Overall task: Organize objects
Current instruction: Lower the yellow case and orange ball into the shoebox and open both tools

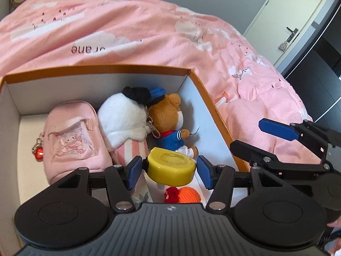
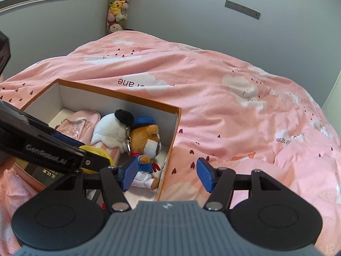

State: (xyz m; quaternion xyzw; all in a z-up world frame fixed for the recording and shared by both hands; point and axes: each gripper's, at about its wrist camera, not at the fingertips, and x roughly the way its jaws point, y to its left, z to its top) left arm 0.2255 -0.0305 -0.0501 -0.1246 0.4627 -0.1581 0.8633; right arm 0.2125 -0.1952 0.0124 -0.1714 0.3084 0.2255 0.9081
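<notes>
Nearest the left wrist camera, the left gripper [image 1: 169, 170] hangs over the box [image 1: 96, 69], its jaws set wide around a yellow round case [image 1: 171, 167] — one blue pad touches the case's left end, the other stands just clear of its right side. Under the case lie a red crocheted piece [image 1: 170, 194] and an orange crocheted ball [image 1: 189, 195] on the box floor.

Left to right along the box: a pink pouch [image 1: 72, 140] with a red charm [image 1: 38, 153] at its left edge, a white plush [image 1: 122, 117] with pink-striped base pressed against it, then a brown bear [image 1: 168, 115] in a blue sailor top, lying against the right wall. A metal clasp [image 1: 152, 125] hangs between plush and bear.

Outside the box's right wall, the right gripper [image 2: 165, 173] hovers with jaws wide and nothing between them — its left pad over the bear's legs, its right over the pink duvet [image 2: 234, 111].

Readable writing: "ane" upside down on the duvet, and "GenRobot.AI" on the left gripper's arm in the right wrist view. Stacked plush toys [image 2: 117, 6] fill the far corner.
</notes>
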